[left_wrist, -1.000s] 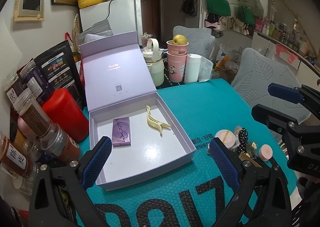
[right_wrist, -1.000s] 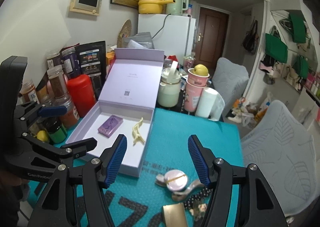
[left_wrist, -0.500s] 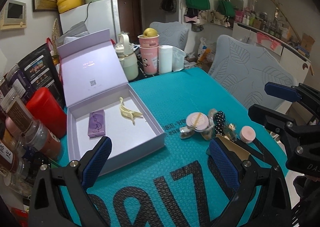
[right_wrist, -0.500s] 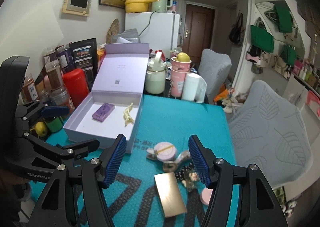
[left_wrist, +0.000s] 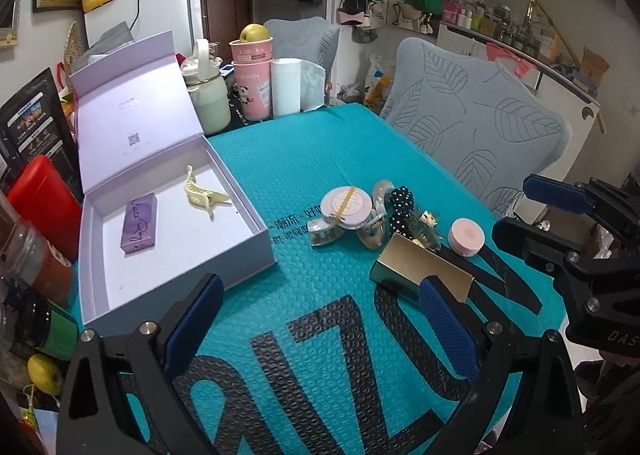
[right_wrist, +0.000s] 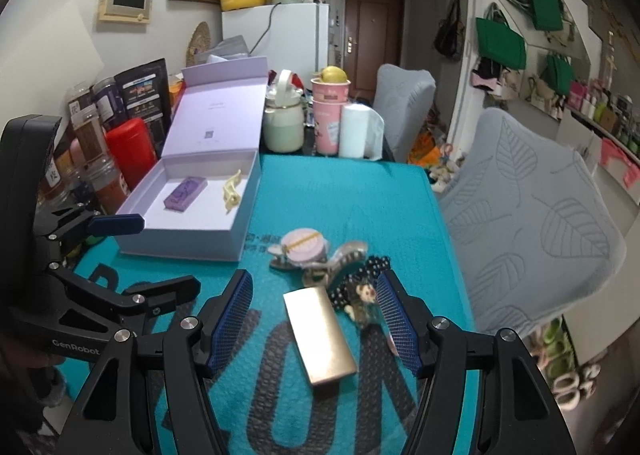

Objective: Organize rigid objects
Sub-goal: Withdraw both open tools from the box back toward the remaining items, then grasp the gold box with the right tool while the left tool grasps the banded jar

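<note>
Both your grippers have come down and swung toward the pile of small things on the teal mat (left_wrist: 320, 143), so the gold rectangular case (right_wrist: 320, 337) now lies between the spread blue pads of your right gripper (right_wrist: 316, 319), untouched by either pad. That right gripper holds nothing. Your left gripper (left_wrist: 320, 319) is likewise spread wide and empty, its right pad (left_wrist: 448, 327) just in front of the gold case's near corner in its own view, the other pad near the box's front edge.

Just beyond the case sit a round lilac compact with a yellow band (right_wrist: 302, 245), clear hair clips (right_wrist: 344, 255), a black polka-dot scrunchie (left_wrist: 402, 203) and a small pink round jar (left_wrist: 466, 237) toward the mat's right edge.

At the mat's left edge stands the open lavender gift box (left_wrist: 256, 251), lid upright. Inside it lie a purple rectangular bar (left_wrist: 138, 223) and, beside it and apart, a cream hair claw clip (left_wrist: 202, 195).
</note>
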The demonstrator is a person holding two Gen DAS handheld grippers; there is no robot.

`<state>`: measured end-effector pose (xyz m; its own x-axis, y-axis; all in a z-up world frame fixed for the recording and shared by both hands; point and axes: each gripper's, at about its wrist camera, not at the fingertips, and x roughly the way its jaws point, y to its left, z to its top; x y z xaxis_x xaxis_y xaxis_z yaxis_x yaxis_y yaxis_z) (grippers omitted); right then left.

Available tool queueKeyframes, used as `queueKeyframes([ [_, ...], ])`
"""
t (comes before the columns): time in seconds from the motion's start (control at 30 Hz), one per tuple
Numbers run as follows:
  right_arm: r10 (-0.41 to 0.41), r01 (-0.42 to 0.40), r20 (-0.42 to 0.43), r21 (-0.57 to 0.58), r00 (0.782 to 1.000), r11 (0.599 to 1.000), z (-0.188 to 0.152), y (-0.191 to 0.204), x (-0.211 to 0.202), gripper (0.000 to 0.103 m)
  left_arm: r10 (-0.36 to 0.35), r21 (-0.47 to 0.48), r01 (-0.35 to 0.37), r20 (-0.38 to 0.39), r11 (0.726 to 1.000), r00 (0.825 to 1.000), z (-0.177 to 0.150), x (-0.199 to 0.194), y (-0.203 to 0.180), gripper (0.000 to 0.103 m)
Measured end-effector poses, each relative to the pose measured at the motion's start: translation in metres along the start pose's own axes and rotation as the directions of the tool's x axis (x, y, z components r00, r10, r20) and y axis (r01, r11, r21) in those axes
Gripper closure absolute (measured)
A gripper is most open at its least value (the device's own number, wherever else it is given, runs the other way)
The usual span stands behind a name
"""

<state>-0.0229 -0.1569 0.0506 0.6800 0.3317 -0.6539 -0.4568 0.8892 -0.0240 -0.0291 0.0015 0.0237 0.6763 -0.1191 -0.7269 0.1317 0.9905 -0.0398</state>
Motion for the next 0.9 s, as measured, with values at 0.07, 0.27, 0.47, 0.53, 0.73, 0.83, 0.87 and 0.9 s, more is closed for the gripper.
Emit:
queueKeyframes([
  [0.07,0.001,-0.001,-0.010,0.016,1.000,1.000,-0.005,-0.004,0.003,0.038,-0.004,0.012,0.004,-0.004,1.000,1.000,-0.001,0.005,-0.002,0.003],
  [0.27,0.042,-0.038,-0.058,0.070,0.997,0.997,-0.025,-0.016,0.018,0.033,-0.053,-0.002,0.053,-0.030,0.999,0.998,-0.005,0.023,-0.004,0.003],
  [0.47,0.058,-0.049,-0.087,0.103,0.995,0.993,-0.044,-0.022,0.033,0.033,-0.097,-0.010,0.096,-0.050,0.995,0.994,-0.010,0.041,-0.006,0.003],
  [0.53,0.067,-0.056,-0.097,0.113,0.993,0.992,-0.047,-0.024,0.038,0.033,-0.104,-0.011,0.104,-0.055,0.995,0.993,-0.010,0.046,-0.005,0.003],
  [0.73,0.085,-0.071,-0.118,0.119,0.989,0.990,-0.053,-0.028,0.057,0.033,-0.138,-0.041,0.135,-0.068,0.990,0.988,-0.011,0.059,0.004,0.003],
  [0.83,0.102,-0.087,-0.135,0.117,0.986,0.989,-0.056,-0.025,0.069,0.033,-0.140,-0.045,0.137,-0.085,0.990,0.986,-0.012,0.064,0.008,0.003],
  [0.87,0.106,-0.090,-0.144,0.112,0.984,0.990,-0.056,-0.024,0.073,0.033,-0.141,-0.046,0.137,-0.092,0.990,0.986,-0.012,0.066,0.010,0.003],
  [0.9,0.112,-0.096,-0.150,0.111,0.982,0.989,-0.056,-0.024,0.077,0.033,-0.140,-0.048,0.136,-0.091,0.990,0.986,-0.011,0.067,0.012,0.003],
])
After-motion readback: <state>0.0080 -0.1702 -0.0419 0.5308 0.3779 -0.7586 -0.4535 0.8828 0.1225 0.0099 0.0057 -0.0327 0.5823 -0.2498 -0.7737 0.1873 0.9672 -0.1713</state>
